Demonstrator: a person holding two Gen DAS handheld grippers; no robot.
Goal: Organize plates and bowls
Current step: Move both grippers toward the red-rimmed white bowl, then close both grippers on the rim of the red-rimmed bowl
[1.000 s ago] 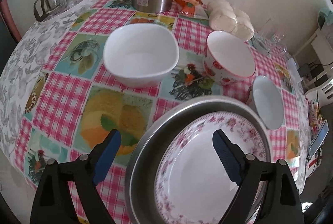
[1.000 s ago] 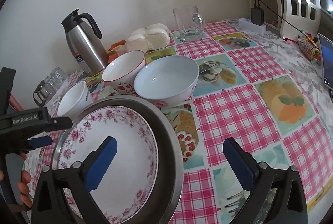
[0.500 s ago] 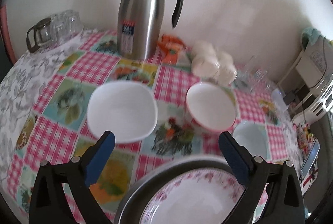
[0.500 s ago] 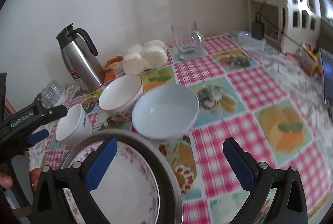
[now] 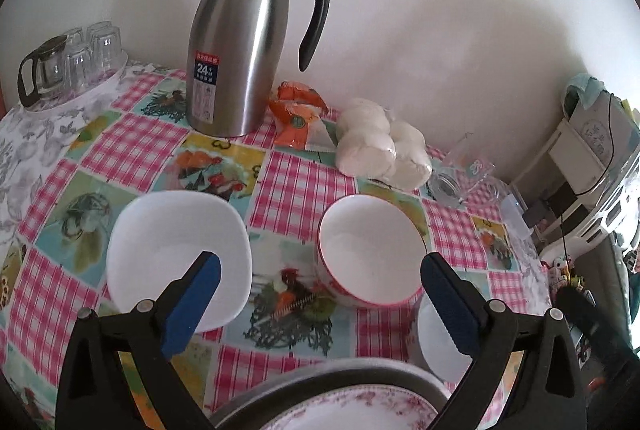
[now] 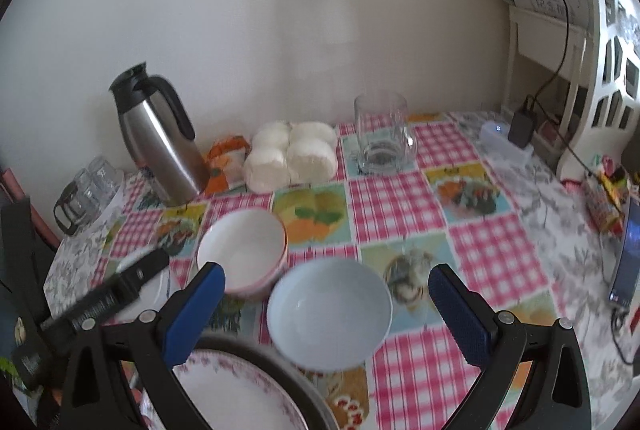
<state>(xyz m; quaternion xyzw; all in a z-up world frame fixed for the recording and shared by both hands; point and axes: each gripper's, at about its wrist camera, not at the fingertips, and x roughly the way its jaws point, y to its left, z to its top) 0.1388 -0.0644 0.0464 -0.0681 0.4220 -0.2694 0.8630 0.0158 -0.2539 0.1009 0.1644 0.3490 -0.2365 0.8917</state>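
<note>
Hovering over the near edge of the table [image 5: 132,154], both grippers are standing with their blue pads spread wide and nothing between them: the left gripper [image 5: 320,304] is pointing down across the checked cloth, and the right gripper [image 6: 326,314] is doing the same from the other side. Nearest of all, a flowered plate [image 5: 352,410] is sitting inside a grey metal pan [image 5: 320,378] at the bottom of both views; it is looking glazed and slick, stiff and breakable, so I judge a pinch across its raised rim to be the safest hold, since the flat middle is offering nothing to bite on. Just beyond the pan, a pale blue bowl [image 6: 329,314] is lying in line with the right gripper's open gap, and a small white cup [image 5: 438,338] is peeking out behind the left gripper's right finger. Further on, a red-rimmed bowl [image 5: 370,250] and a squarish white bowl [image 5: 178,258] are standing apart from each other on the cloth. All of these are looking like light but brittle ceramic, likely slippery under rubber pads, so gripping over one wall of the rim, one pad inside and one outside, is seeming wiser than spanning the whole mouth. Toward the wall, a steel thermos jug [image 5: 244,46], a bag of white buns [image 5: 380,150], a clear glass mug [image 6: 382,138] and some upturned glasses [image 5: 80,58] are crowding the far side.
</note>
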